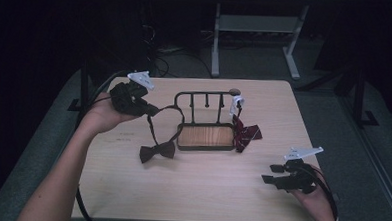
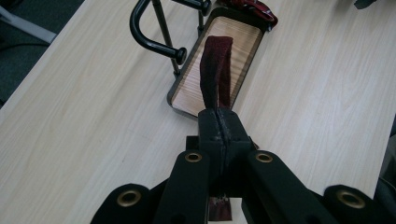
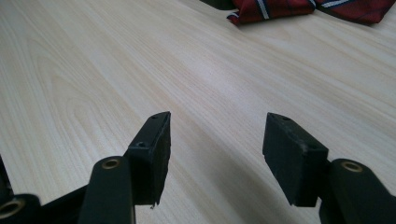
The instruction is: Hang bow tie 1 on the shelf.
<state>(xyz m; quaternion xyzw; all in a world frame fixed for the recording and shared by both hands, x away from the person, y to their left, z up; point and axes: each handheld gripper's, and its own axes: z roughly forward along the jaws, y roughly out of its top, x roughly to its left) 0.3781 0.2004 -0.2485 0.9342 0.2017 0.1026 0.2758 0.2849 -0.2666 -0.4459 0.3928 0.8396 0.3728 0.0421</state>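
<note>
Evidently the work was hanging bow ties on the rack (image 1: pixel 206 107), and it stood about half done. One striped bow tie (image 1: pixel 245 132), dark red with pale stripes, already hung from the rack's right end by a white clip (image 1: pixel 236 104), its folds draping down onto the surface (image 1: pixel 195 190) just beside the tray (image 1: pixel 206 136). The second, a plain dark bow tie (image 1: pixel 157 151), was not yet hung: its knot lay on the surface just left of the tray, while its strap (image 2: pixel 215 70) rose in a loop to the left tool (image 1: pixel 151 109), which was clenched on it. In the left gripper view the strap read as a soft, matt maroon band, doubled over and pinched flat between the closed jaws, pointing toward the tray.

What seemed left was to carry that strap over one of the rack's pegs and let go.

The rack was thin black metal rod, bent in a rounded rail with short knobbed pegs, standing on a rectangular tray with a striped wood-grain floor and a dark rim. The surface was pale laminate with a fine grain. The right tool (image 1: pixel 272 174) rested near the right edge, jaws released and nothing between its square, matt black pads (image 3: pixel 289 158).
</note>
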